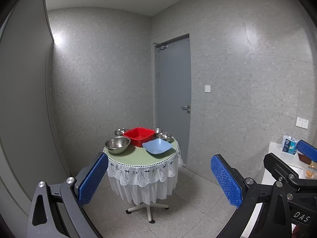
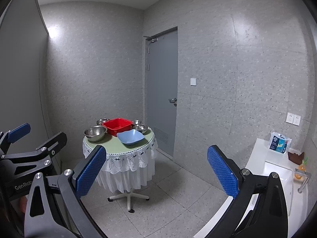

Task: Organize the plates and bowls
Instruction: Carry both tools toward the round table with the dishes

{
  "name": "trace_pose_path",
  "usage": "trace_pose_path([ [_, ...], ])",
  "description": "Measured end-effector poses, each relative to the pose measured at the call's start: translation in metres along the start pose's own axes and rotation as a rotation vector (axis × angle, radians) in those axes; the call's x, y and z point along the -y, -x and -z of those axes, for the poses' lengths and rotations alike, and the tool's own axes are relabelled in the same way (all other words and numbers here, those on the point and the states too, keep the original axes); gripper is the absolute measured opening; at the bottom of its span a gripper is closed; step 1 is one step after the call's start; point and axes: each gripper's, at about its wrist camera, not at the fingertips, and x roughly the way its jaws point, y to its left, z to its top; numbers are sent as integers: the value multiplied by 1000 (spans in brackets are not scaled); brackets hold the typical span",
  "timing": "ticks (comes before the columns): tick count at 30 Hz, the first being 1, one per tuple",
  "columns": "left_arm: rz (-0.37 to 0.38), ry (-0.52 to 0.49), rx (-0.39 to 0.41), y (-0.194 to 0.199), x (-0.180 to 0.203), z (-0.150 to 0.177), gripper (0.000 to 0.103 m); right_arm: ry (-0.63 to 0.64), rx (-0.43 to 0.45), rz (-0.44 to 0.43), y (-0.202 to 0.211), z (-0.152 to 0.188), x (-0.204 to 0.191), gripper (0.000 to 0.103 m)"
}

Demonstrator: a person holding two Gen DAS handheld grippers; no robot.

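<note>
The left gripper [image 1: 158, 180] was held in the air with its blue-padded fingers [image 1: 93, 178] spread wide apart and nothing between them; the right gripper [image 2: 156, 172] hung the same way, parted and empty. White lettering "DAS" showed on the right gripper's body in the left wrist view, and "GenRob", cut off, on the left gripper's body in the right wrist view. Well ahead stood a round table [image 1: 128, 157] with a green top and white lace skirt. On it sat a red square basin [image 1: 138, 135] at centre, a large steel bowl [image 1: 117, 144] left of it, a pale blue square bowl [image 1: 157, 146] in front right, and three small steel bowls [image 1: 164, 136] behind.
</note>
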Motion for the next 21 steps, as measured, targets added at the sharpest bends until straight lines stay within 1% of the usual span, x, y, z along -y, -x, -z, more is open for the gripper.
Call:
trace_pose_path([
  [5, -3, 3, -12, -19, -9, -3, 102, 0, -11, -5, -15, 0, -5, 103],
  [10, -4, 2, -13, -39, -17, 0, 102, 0, -19, -4, -32, 1, -11, 103],
  [21, 18, 8, -7, -79, -48, -13, 102, 6, -18, 5, -55, -5, -25, 103],
])
